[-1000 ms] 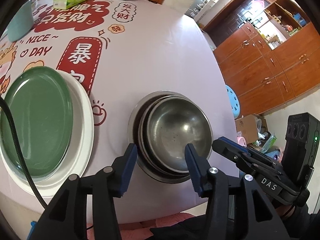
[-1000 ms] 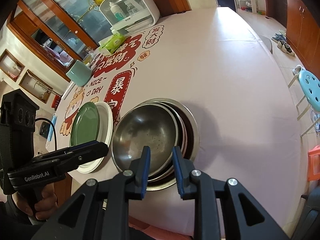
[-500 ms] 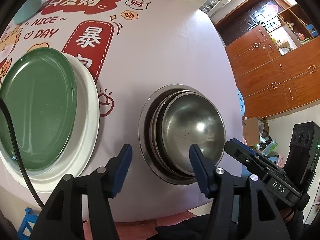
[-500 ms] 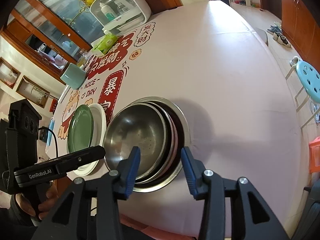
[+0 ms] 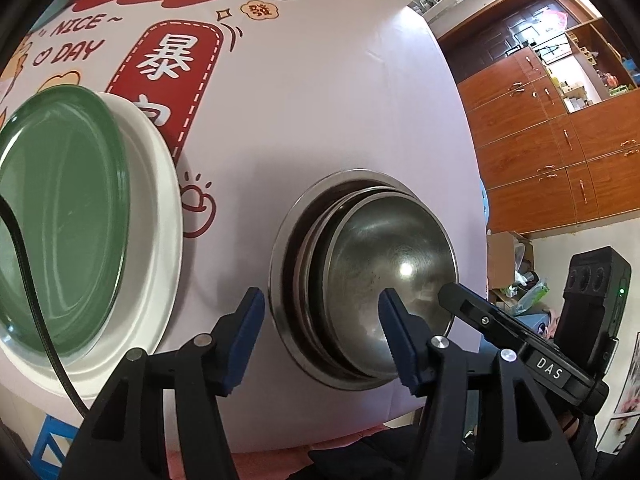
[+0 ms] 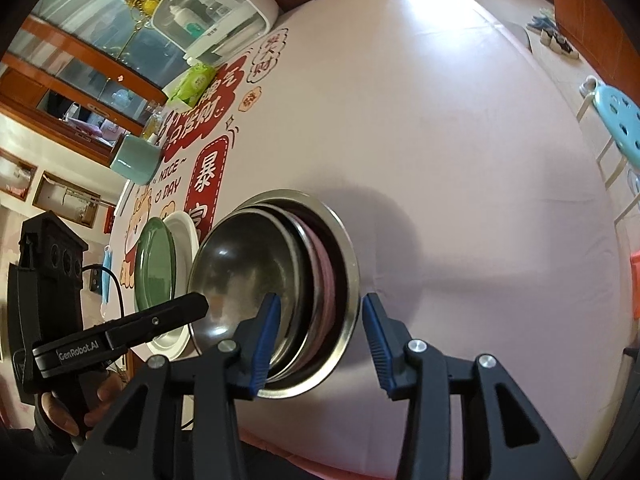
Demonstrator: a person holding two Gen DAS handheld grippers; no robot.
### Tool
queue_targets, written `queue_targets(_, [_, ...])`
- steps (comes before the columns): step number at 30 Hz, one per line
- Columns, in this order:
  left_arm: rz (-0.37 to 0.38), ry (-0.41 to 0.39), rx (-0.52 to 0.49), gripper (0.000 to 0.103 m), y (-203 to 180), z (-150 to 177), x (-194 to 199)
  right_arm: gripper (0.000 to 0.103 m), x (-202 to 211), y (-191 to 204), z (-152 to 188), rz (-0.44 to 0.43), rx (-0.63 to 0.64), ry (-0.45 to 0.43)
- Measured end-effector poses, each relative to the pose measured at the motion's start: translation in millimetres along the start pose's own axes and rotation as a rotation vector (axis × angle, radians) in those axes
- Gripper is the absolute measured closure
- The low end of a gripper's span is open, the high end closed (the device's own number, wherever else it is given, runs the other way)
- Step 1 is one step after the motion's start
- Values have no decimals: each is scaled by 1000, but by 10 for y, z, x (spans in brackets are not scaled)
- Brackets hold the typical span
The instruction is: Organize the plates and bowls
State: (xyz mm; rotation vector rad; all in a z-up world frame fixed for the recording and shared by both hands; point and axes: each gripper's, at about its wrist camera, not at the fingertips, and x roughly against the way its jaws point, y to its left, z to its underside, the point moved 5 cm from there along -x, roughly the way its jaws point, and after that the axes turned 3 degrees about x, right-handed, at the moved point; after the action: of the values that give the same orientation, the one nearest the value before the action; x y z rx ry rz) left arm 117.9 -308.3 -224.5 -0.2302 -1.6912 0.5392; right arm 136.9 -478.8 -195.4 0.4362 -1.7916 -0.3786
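Left wrist view looks steeply down on a round desk [image 5: 328,92] covered in pale cloth with red printed lettering. The left claw [image 5: 320,328] hangs over the near edge with its blue pads well apart, straddling the near left rim of a stack of steel bowls [image 5: 360,276]; neither pad presses on metal, and it holds nothing. One pad sits outside the widest rim, over bare cloth, and the other is over the hollow of the top bowl [image 5: 392,264]. The bowls are nested, the widest at the bottom and the smallest, shiny and empty, on top. To the left, near the stack but apart from it, a green plate [image 5: 60,216] lies on a larger white plate [image 5: 160,200]. A black cable [image 5: 32,288] crosses in front of the green plate.

In the right wrist view, the right claw [image 6: 318,332] is also parted and empty, straddling the near right side of the same stack of steel bowls [image 6: 280,276]: one pad over the inner bowls, the other outside the widest rim over bare cloth. A pinkish layer shows between two of the nested rims. The left claw [image 6: 196,306] reaches in from the left, gripped by a hand [image 6: 76,408]. Farther off stand a pale green cup [image 6: 134,160], a green tissue pack [image 6: 192,82] and a clear-lidded box [image 6: 216,20]. A blue stool [image 6: 618,120] stands beyond the desk.
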Motion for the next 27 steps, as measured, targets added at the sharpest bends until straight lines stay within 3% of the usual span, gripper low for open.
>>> queue_targets(21, [-65, 158, 18, 49, -153, -164, -486, 60, -427, -236, -164, -170, -124, 180])
queue_targets(27, [-97, 182, 20, 53, -203, -139, -575, 61, -458, -264, -156, -203, -158, 192])
